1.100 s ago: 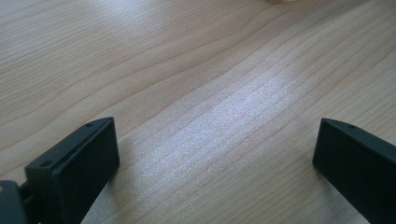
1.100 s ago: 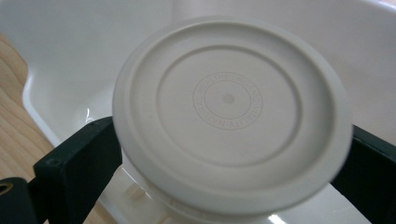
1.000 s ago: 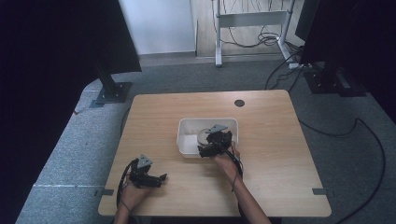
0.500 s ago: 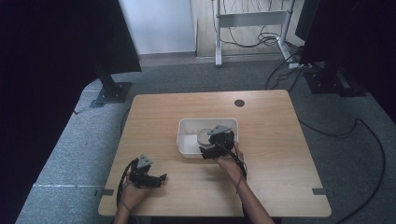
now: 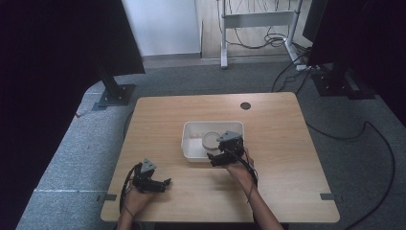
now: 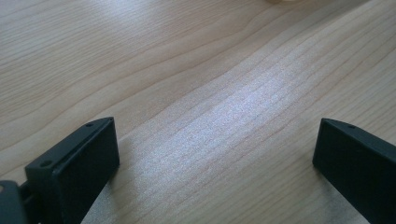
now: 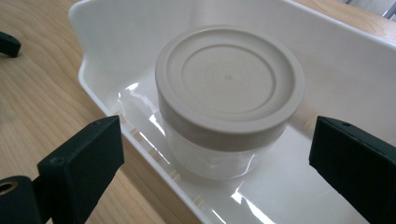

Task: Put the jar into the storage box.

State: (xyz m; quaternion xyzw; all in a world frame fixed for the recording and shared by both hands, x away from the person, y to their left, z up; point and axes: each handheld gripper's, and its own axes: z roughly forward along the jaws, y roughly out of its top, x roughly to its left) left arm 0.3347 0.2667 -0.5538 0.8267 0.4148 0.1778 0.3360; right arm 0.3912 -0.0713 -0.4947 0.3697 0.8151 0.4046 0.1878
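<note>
- High view: a white tray (image 5: 191,148) sits mid-table (image 5: 287,143) with a lidded jar (image 5: 210,139) standing inside it. The right gripper (image 5: 221,157) is at the tray's near rim, just near and right of the jar, and is much the closer of the two. The left gripper (image 5: 160,183) rests well apart, near the table's near-left edge.
- Left gripper view: the jaws stand wide apart over bare wood, with nothing between them.
- Right gripper view: the jaws are spread wide, released, with the jar (image 7: 229,98) upright straight ahead between their lines and beyond the tray's (image 7: 140,135) near wall. A grasp would likely mean reaching forward over that wall.
</note>
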